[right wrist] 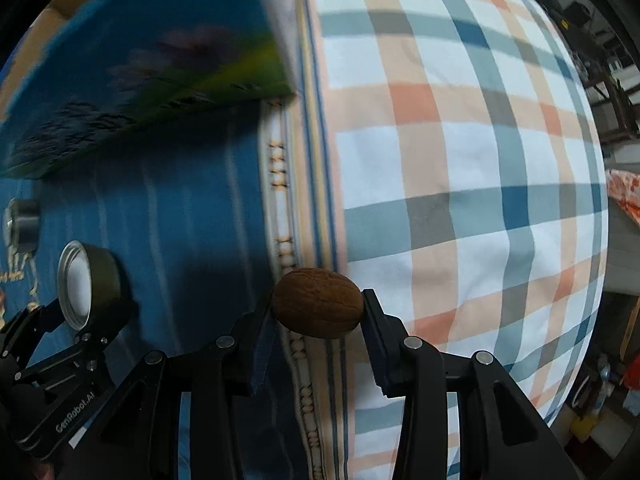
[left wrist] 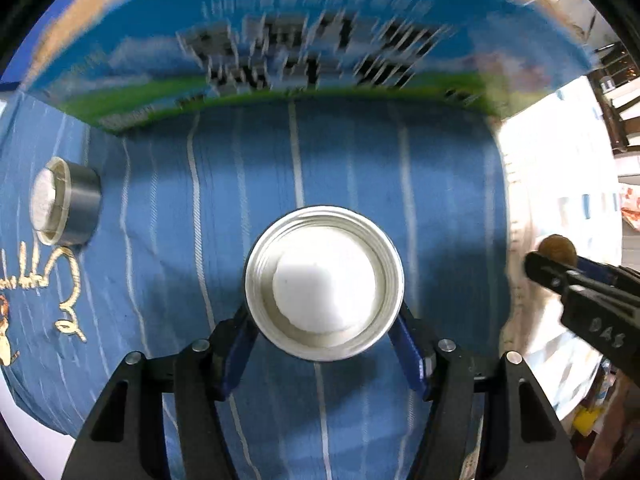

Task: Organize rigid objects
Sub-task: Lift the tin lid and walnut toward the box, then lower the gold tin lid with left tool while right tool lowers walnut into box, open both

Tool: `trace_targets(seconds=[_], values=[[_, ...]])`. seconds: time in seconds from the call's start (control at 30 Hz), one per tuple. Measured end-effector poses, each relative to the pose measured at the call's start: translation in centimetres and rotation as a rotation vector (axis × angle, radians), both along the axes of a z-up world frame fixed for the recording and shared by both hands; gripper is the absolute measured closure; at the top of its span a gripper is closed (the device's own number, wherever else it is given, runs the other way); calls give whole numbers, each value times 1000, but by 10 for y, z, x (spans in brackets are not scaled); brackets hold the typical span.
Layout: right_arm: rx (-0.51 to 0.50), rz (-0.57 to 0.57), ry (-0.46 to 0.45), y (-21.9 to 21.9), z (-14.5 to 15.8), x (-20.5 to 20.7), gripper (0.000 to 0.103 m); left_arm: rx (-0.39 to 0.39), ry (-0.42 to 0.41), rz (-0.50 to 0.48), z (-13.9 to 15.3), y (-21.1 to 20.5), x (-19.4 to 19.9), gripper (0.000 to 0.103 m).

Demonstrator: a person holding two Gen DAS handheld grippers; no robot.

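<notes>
1. Small grey jar (left wrist: 66,202), far left on the blue striped cloth (left wrist: 348,160); upright, white inside, untouched.

2. Metal jar lid (left wrist: 324,282), white liner facing up. My left gripper (left wrist: 324,336) pinches it by the rim, 1 blue pad on each side, carried above the blue cloth and pointing straight down. From the right wrist view the same lid (right wrist: 86,286) sits well left of item 3.

3. Walnut (right wrist: 318,302), whole, brown. My right gripper (right wrist: 318,312) is clamped on it end to end, over the beaded seam where the blue cloth meets the checked cloth (right wrist: 460,160).

4. Printed carton (left wrist: 304,44), blue and green, blurred, standing at the far edge of the blue cloth.

Step in hand, as I judge it: both pieces lifted and in transit. Next move calls for a set-down spot for each; none is marked, so I cannot tell where. The walnut will roll if dropped.

Room: dark shelving and clutter at far right.
</notes>
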State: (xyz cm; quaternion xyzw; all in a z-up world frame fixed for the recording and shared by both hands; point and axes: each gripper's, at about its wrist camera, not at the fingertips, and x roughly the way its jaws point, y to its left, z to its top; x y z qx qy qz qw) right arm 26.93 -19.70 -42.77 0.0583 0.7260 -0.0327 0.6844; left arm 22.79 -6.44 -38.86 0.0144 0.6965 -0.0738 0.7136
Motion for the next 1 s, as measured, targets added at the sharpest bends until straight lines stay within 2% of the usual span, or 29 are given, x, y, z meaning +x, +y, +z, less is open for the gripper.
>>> trace_targets(seconds=[0.13, 0.2, 0.3, 0.37, 0.4, 0.47, 0.53, 0.6, 0.67, 0.7, 0.8, 0.9, 0.93, 0.97, 1.0], values=[[19, 32, -66, 1, 34, -8, 59, -14, -85, -14, 40, -7, -2, 44], [28, 44, -91, 4, 46, -9, 59, -19, -123, -22, 59, -9, -2, 78], [37, 64, -141, 3, 72, -11, 59, -51, -150, -19, 80, -4, 7, 78], [43, 68, -158, 4, 85, -7, 59, -74, -136, -16, 77, 1, 15, 78], [38, 72, -162, 6, 89, -3, 59, -100, -112, 1, 68, 26, 19, 77], [28, 64, -158, 10, 88, -2, 59, -156, -66, 60, 56, 41, 26, 75], [27, 48, -143, 4, 79, 0, 59, -190, -35, 110, 49, 49, 30, 70], [23, 34, -129, 2, 60, 4, 59, -235, 21, 161, 34, 54, 36, 49], [21, 19, -111, -4, 47, 6, 59, -258, 31, 182, 25, 53, 41, 37], [23, 11, -99, -7, 40, 7, 59, -251, 39, 173, 18, 48, 45, 33], [17, -19, -62, -13, 21, 9, 59, -199, 109, 98, -8, 22, 54, 30], [15, -37, -29, -16, 6, 11, 59, -63, 187, 16, -36, 0, 54, 30], [10, -35, -23, -16, 3, 11, 59, -46, 183, 5, -40, -4, 53, 28], [3, -31, -20, -15, 0, 11, 59, -27, 142, 1, -37, -7, 51, 29], [-4, -26, -19, -14, -1, 12, 59, -12, 130, 0, -37, -9, 50, 33]])
